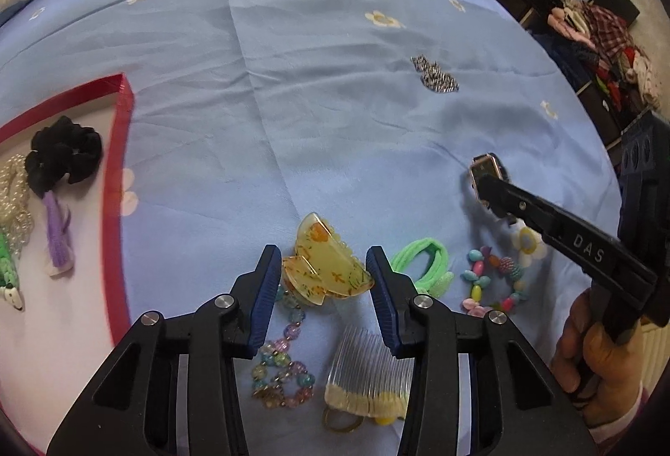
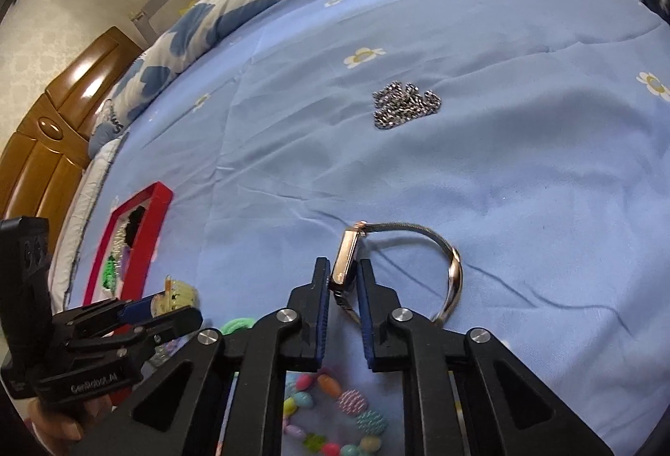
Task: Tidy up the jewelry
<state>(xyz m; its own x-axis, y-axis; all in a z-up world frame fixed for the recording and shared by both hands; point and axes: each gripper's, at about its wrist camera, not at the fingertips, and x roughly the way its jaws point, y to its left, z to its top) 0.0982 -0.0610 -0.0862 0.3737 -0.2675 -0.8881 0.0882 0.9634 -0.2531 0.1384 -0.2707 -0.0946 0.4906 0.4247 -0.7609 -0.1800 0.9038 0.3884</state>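
1. Grippers first: the left gripper stands part open with the yellow claw clip between its blue pads; in the left wrist view the clip fills most of the gap, but whether the pads press on it I cannot tell.
2. Under and around that gripper lie a clear comb, a pastel bead bracelet and a green hair tie, all loose on the blue bedsheet.
3. The right gripper has closed narrow on the case of the watch, which stands on edge; its mesh strap loops out to the right on the sheet. A coloured bead bracelet lies just below the jaws.
4. Step in hand, as I judge it: both tools are taking a piece each, the watch gripped and the clip about to be.
5. Left of the clip sits the red-rimmed tray, already holding a black scrunchie, a purple hair tie and pearl strands.
6. Farthest out, well apart from everything, a silver chain lies heaped on the sheet.
7. Next move probably calls for lifting the watch without letting the strap drag, then carrying it across to the tray; the left jaws would need to close fully on the clip before lifting.
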